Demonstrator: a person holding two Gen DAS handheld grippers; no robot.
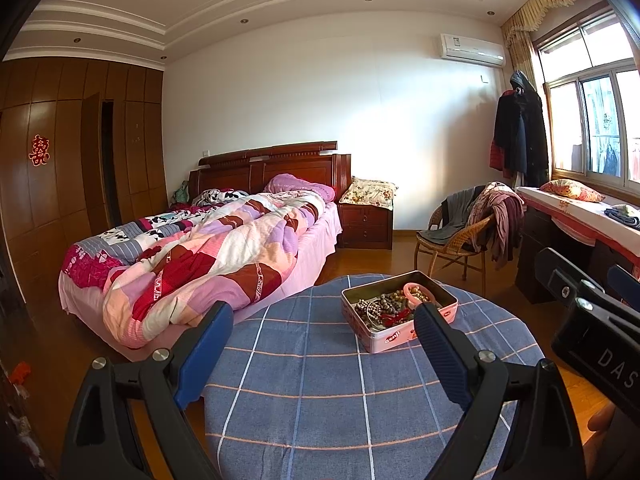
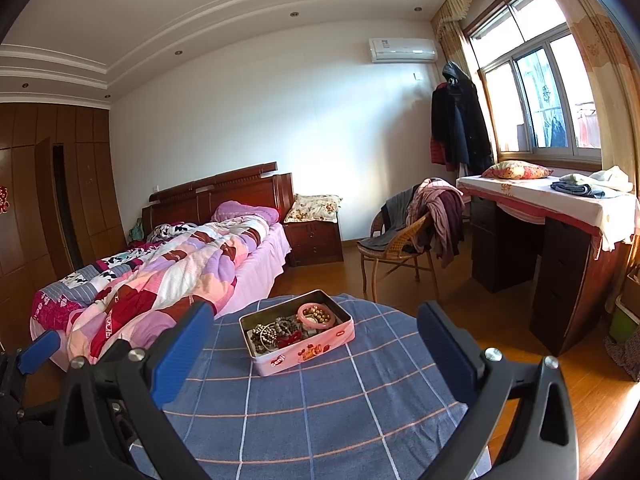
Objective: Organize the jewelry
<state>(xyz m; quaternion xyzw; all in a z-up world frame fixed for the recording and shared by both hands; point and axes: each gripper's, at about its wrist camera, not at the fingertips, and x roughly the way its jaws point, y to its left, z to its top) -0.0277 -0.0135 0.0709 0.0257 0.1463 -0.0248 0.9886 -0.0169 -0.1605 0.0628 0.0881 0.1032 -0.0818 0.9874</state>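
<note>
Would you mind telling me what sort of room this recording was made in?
A home bedroom: a bed with a patchwork quilt, a wooden wardrobe, and coats hanging by the window.

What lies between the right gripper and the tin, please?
Only bare checked cloth lies between the open right gripper and the tin, as the right wrist view shows.

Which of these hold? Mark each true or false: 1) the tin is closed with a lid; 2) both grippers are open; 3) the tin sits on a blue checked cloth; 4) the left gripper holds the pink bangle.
1) False: the pink tin is open, with beads and a pink bangle showing inside.
2) True: the left gripper and the right gripper both stand wide apart.
3) True: it rests on the blue checked cloth.
4) False: the bangle lies in the tin; both grippers are empty.
</note>
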